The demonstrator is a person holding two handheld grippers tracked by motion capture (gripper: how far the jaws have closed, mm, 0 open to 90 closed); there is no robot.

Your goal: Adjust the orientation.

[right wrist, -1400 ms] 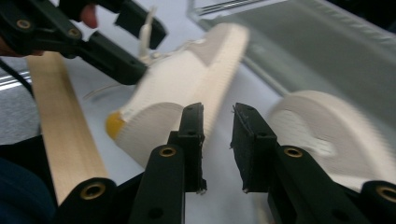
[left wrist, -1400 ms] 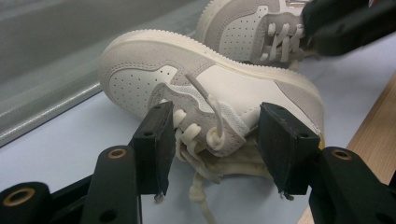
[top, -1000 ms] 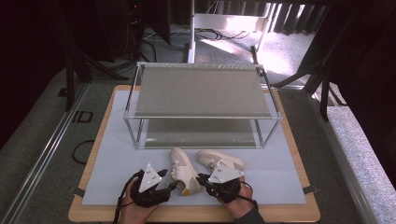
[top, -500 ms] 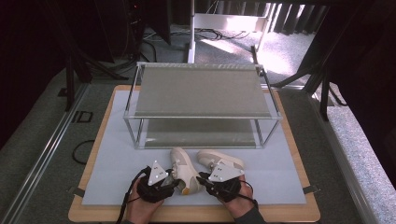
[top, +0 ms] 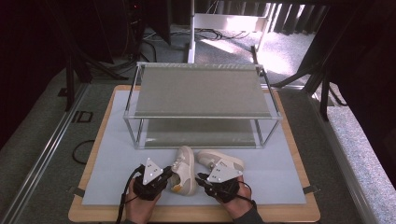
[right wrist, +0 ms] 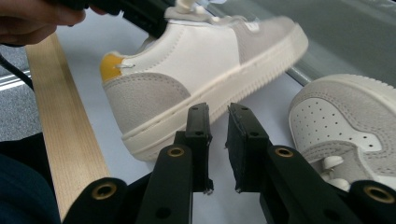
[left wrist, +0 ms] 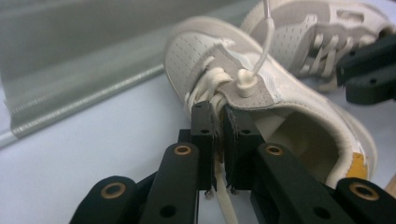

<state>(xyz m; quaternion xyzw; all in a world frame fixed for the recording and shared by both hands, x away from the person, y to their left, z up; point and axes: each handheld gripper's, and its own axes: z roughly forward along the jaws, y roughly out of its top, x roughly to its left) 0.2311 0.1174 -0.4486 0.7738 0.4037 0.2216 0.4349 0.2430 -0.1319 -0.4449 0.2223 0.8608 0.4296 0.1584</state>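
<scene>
Two hands entering from 6 o'clock in the high view, knuckles up, each wrapped round a gripper and angled inward toward a pair of shoes. Left hand [top: 140,205] at about 7 o'clock on the tabletop [top: 280,214], its gripper [top: 169,178] pointing toward 2 o'clock at the left shoe [top: 184,169]. Jaws just been closing, now nearly together and pinching the shoe's lace [left wrist: 219,100] beside the tongue, lace end trailing down between the pads. Left shoe lying just in front of the rack [top: 201,100], toe toward 12 o'clock, yellow heel tab toward 6.

Right hand [top: 240,203] at about 5 o'clock, dark sleeve at the wrist, its gripper [top: 201,178] pointing toward 10 o'clock, near the left shoe's heel. Seen from the right gripper view, jaws [right wrist: 218,140] close together with a narrow gap and nothing between the pads, hovering low over the grey mat [top: 116,158], just short of the left shoe's sole. Right shoe [top: 219,161] lying just beside the left one at its 3 o'clock, partly under the right gripper's grey plate, toe toward 3 o'clock.
</scene>
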